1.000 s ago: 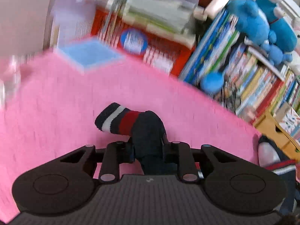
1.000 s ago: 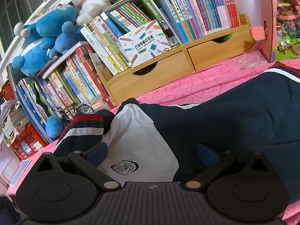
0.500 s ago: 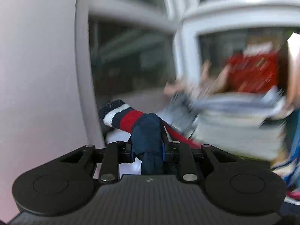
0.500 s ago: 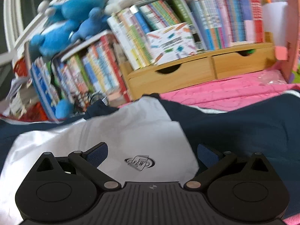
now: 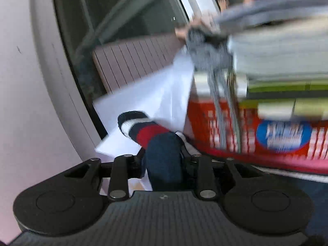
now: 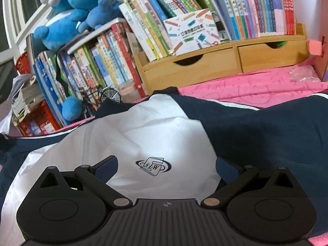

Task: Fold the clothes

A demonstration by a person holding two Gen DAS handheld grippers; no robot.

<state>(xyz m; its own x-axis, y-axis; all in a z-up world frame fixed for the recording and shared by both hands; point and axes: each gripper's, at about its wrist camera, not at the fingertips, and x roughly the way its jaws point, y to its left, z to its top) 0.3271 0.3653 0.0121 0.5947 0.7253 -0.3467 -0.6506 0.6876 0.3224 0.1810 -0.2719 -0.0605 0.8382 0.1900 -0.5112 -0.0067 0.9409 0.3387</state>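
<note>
Up high, the left gripper (image 5: 164,160) pinches the jacket's striped cuff (image 5: 141,129) (background blurred, perhaps a window); the right gripper (image 6: 166,170), fingers spread, hovers over the jacket (image 6: 266,135) on the pink bedspread (image 6: 246,86).

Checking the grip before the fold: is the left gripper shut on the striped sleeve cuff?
Shut: the left gripper pinches the navy sleeve, its striped cuff sticking out beyond the fingers.
</note>
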